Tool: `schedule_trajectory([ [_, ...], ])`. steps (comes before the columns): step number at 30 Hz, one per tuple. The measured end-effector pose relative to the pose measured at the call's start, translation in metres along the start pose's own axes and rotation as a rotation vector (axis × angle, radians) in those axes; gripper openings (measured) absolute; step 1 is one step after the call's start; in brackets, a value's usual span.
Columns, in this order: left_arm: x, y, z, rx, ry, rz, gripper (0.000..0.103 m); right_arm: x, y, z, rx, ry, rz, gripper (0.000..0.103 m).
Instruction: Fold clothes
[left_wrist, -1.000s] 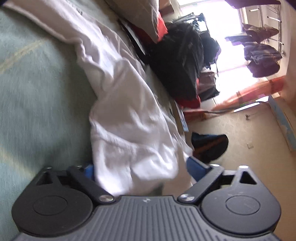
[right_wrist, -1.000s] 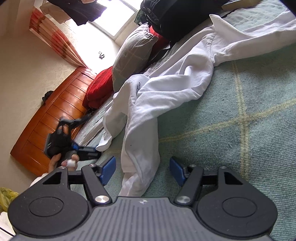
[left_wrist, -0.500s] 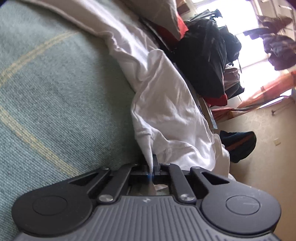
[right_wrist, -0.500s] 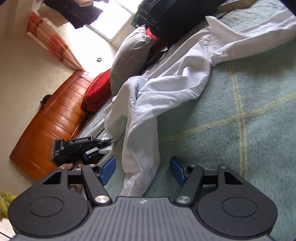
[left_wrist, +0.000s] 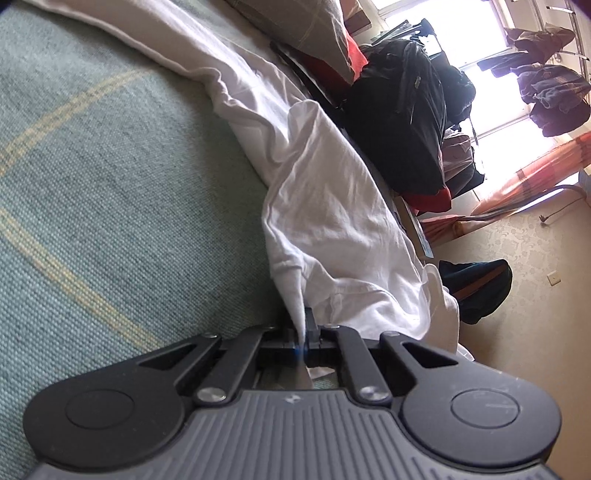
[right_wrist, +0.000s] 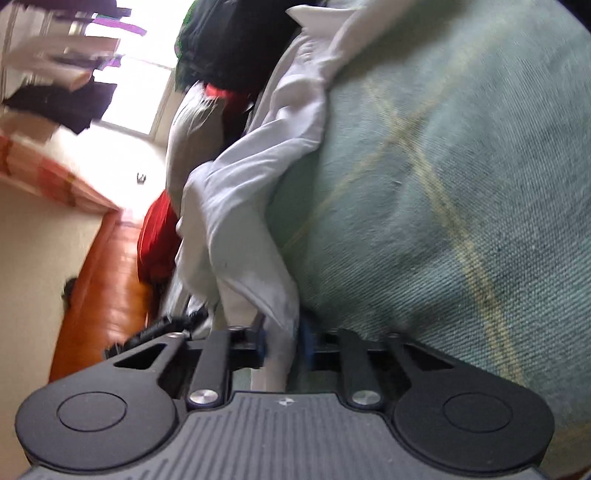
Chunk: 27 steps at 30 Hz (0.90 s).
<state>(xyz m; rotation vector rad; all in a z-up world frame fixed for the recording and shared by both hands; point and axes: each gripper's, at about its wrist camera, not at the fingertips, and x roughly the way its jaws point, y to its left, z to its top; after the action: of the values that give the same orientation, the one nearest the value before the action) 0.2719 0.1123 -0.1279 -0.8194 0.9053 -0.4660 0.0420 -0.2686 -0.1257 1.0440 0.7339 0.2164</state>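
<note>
Left gripper (left_wrist: 302, 338) pinched a white garment (left_wrist: 332, 206) edge; right gripper (right_wrist: 282, 338) jaws had just closed, pinching another part of it (right_wrist: 243, 206). Garment lay crumpled on green bedspread (left_wrist: 110, 177) by dark bag (left_wrist: 399, 122)

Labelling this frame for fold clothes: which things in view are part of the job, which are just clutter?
In the job:
- white garment, lying on the green bedspread
- left gripper, shut on its edge
- right gripper, shut on another part

Lying about:
- black bag
- grey pillow
- red cushion
- dark shoe on the floor
</note>
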Motion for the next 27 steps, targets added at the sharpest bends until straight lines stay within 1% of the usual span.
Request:
schedule_trajectory([
  [3, -0.005, -0.007, -0.001, 0.019, -0.006, 0.029, 0.007, 0.001, 0.002, -0.003, -0.02, -0.013, -0.02, 0.008],
  [4, -0.008, -0.012, -0.002, 0.03, -0.01, 0.045, 0.006, 0.001, 0.003, -0.003, -0.028, -0.015, -0.025, 0.009],
  [6, -0.023, -0.025, -0.005, 0.084, -0.03, 0.064, 0.002, -0.005, 0.009, 0.001, -0.053, -0.017, -0.026, 0.009],
  [9, -0.056, -0.044, -0.011, 0.157, -0.068, 0.046, 0.001, -0.017, 0.018, 0.006, -0.113, -0.036, -0.027, 0.009],
  [13, -0.108, -0.059, -0.023, 0.218, -0.121, 0.04, 0.001, -0.036, 0.024, 0.014, -0.163, -0.057, -0.006, 0.009],
  [17, -0.154, -0.063, -0.033, 0.241, -0.168, 0.059, 0.001, -0.052, 0.04, 0.017, -0.214, -0.061, 0.031, 0.009],
  [21, -0.189, -0.067, -0.043, 0.248, -0.212, 0.059, 0.001, -0.07, 0.055, 0.017, -0.255, -0.057, 0.082, 0.009],
  [24, -0.204, -0.069, -0.051, 0.266, -0.211, 0.061, 0.001, -0.082, 0.06, 0.014, -0.281, -0.057, 0.082, 0.009],
  [27, -0.211, -0.068, -0.061, 0.286, -0.202, 0.061, 0.001, -0.09, 0.059, 0.012, -0.278, -0.056, 0.079, 0.009],
])
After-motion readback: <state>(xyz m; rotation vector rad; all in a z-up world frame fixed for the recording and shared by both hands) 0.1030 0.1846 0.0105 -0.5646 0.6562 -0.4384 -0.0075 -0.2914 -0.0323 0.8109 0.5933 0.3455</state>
